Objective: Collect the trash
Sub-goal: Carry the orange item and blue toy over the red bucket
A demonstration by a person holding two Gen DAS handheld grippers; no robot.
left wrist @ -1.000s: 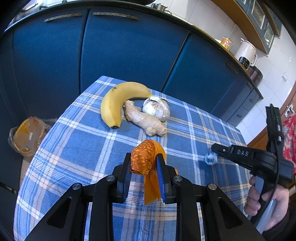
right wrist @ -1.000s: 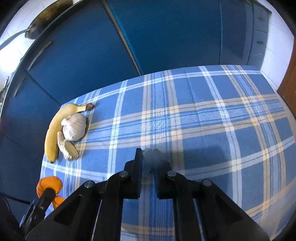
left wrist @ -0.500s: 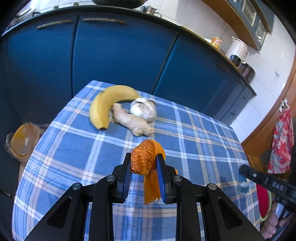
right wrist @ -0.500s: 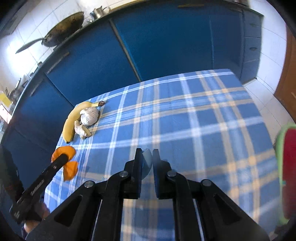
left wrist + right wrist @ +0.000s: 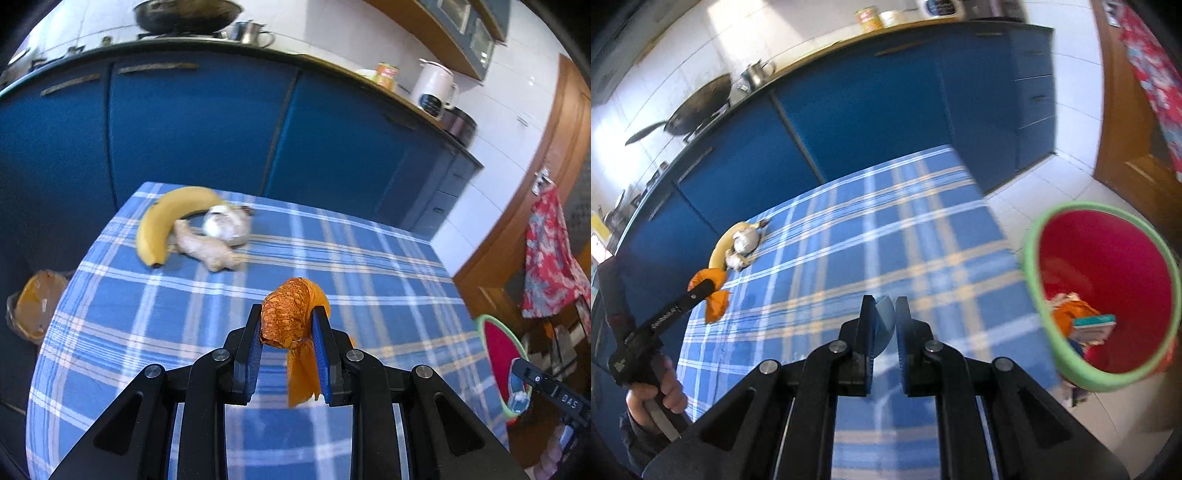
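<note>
My left gripper (image 5: 287, 325) is shut on a crumpled orange wrapper (image 5: 291, 317), held above the blue checked tablecloth (image 5: 221, 295). The same wrapper (image 5: 714, 295) shows at the left of the right wrist view, with a hand (image 5: 661, 395) on the handle. My right gripper (image 5: 884, 314) is shut on a small pale blue scrap (image 5: 884, 321), near the table's right edge. A red bin with a green rim (image 5: 1030, 266) stands on the floor to the right of the table, with trash (image 5: 1078, 317) inside. The bin (image 5: 498, 354) also appears at the right of the left wrist view.
A banana (image 5: 162, 221), ginger root (image 5: 207, 251) and garlic bulb (image 5: 229, 225) lie at the table's far left corner. Blue cabinets (image 5: 203, 129) stand behind. An orange-lined bag (image 5: 31, 306) sits on the floor at left. A patterned cloth (image 5: 550, 266) hangs by the wooden door.
My right gripper swung right with the scrap, off the table's middle to its right edge, and the red bin came into view. My left gripper rose slightly, still holding the wrapper.
</note>
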